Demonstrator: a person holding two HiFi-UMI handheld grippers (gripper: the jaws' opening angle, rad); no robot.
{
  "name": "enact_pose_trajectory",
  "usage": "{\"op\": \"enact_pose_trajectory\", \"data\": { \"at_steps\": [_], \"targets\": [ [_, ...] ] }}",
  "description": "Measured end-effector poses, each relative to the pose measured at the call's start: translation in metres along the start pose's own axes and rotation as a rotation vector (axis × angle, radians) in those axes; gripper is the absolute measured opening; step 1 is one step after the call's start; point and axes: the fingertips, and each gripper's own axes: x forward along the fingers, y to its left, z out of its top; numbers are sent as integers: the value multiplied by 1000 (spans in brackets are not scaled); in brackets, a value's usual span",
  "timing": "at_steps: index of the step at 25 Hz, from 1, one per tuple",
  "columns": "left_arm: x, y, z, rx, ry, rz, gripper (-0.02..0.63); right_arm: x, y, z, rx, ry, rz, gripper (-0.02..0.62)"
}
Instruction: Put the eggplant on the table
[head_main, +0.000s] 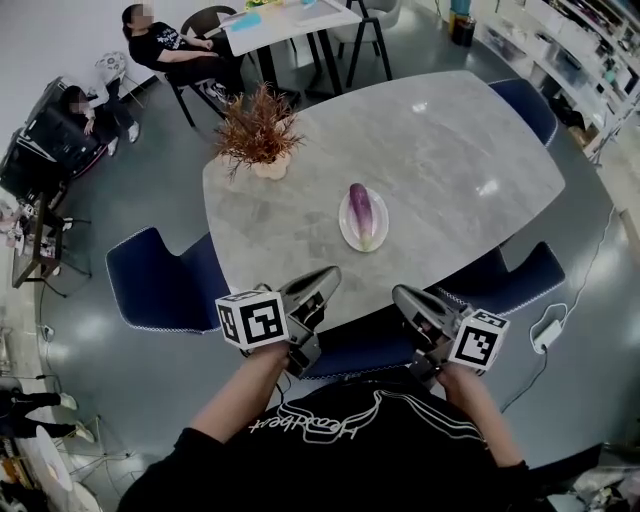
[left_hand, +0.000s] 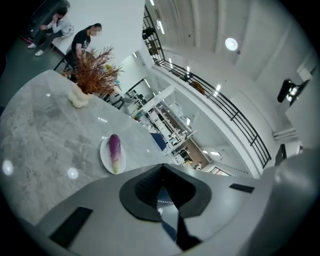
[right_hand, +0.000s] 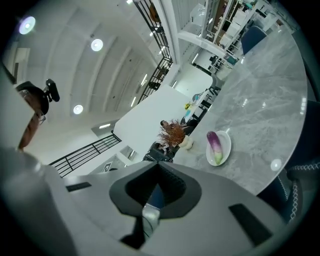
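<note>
A purple eggplant (head_main: 359, 212) with a pale green end lies on a small white plate (head_main: 343, 229) near the front of the grey marble table (head_main: 450, 150). It also shows in the left gripper view, eggplant (left_hand: 115, 150) on plate (left_hand: 104, 156), and in the right gripper view, eggplant (right_hand: 214, 144) on plate (right_hand: 226, 148). My left gripper (head_main: 330, 272) hovers at the table's near edge, left of the plate, shut and empty (left_hand: 161, 167). My right gripper (head_main: 400, 293) hangs just off the near edge, right of the plate, its jaws together with nothing between them (right_hand: 157, 165).
A dried plant in a pale pot (head_main: 258, 130) stands at the table's far left. Blue chairs (head_main: 160, 280) (head_main: 505, 280) (head_main: 522, 105) surround the table. People sit at the back left (head_main: 175, 50) beside another table. A white power strip (head_main: 548, 333) lies on the floor at right.
</note>
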Motion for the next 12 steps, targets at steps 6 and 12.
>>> {"op": "enact_pose_trajectory", "data": {
  "at_steps": [6,12],
  "targets": [
    [-16,-32,-27,219,68,13,8,-7,22,-14,-51,17,8,6],
    [-37,-45,-62,247,92,7,8,-20,37,-46,-36,48,16,6]
  ]
}}
